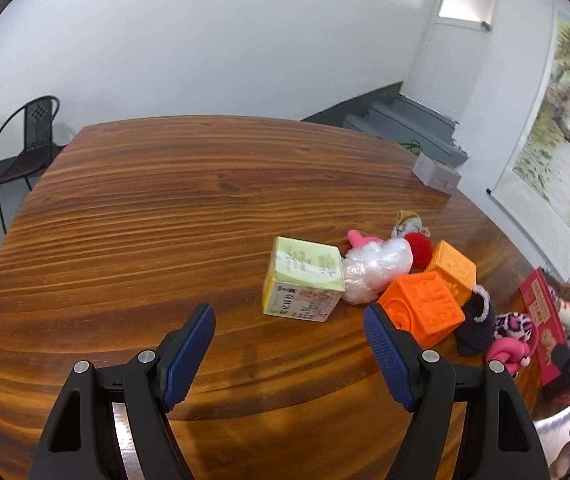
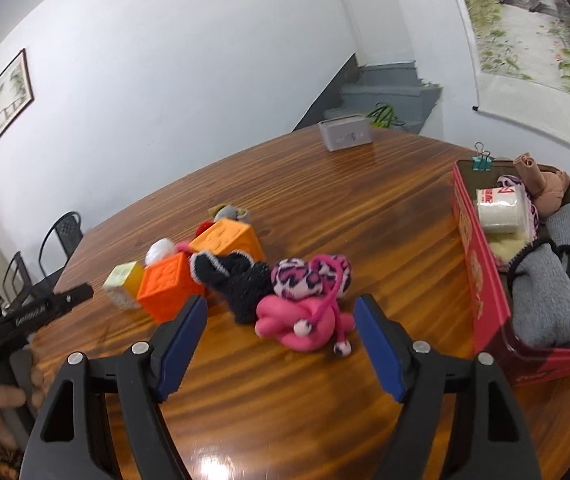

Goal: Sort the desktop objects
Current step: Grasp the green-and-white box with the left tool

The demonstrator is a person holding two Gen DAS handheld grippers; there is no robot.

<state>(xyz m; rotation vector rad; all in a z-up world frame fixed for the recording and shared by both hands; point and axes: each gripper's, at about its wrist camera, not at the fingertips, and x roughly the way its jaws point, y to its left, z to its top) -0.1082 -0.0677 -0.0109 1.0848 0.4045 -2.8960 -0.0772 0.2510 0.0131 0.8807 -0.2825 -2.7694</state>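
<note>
Both pairs of fingers stand apart and empty over the table (image 2: 325,208). A pink knotted sock (image 2: 305,326) lies just ahead, between the right gripper (image 2: 281,320) fingers; the half-filled red box (image 2: 481,280) sits beyond its right finger. Orange blocks (image 1: 425,304) lie off the left gripper (image 1: 289,320)'s right finger. A sorting pass looks underway; next likely closing on the sock.

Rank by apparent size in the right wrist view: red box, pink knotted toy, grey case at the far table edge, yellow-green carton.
1. red box, clearly largest
2. pink knotted toy, though nearest the camera
3. grey case and yellow-green carton look alike; the case sits farther back, so no ranking.
</note>
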